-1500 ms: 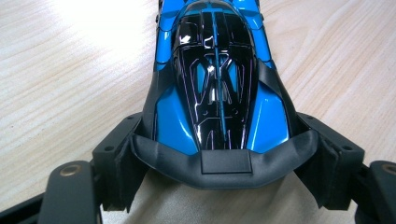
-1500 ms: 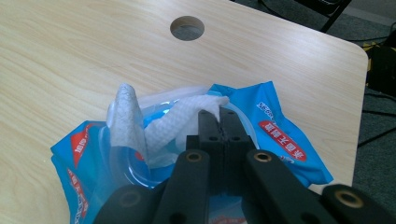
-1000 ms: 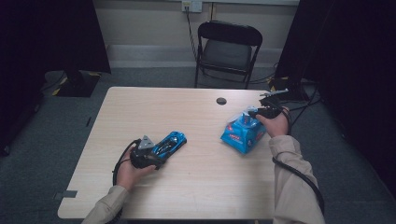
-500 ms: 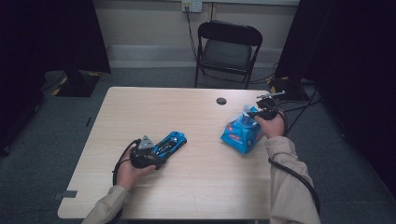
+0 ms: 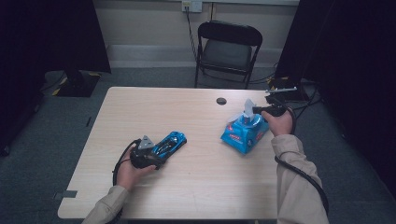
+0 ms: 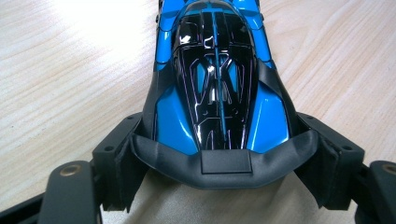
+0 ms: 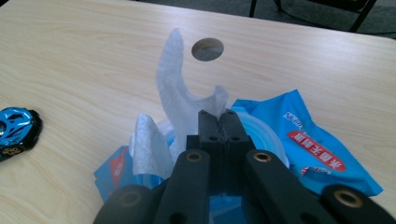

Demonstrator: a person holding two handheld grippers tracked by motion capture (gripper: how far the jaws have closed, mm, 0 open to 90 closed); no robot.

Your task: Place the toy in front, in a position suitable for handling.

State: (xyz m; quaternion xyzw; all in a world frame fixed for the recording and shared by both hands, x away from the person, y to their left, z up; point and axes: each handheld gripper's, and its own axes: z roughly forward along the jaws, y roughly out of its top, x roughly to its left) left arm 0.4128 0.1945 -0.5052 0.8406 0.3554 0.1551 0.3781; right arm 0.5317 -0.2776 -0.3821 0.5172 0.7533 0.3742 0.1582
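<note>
Moved: right tongs (image 7: 218, 122) just closed, clamped on wipe (image 7: 180, 88), centre frame | left tongs (image 6: 224, 154) clamped on toy car (image 6: 217, 79), lower frame

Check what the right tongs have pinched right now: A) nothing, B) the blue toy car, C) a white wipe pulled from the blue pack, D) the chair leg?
C: in the right gripper view the right tongs are shut on the white wipe, which rises out of the blue pack.
</note>
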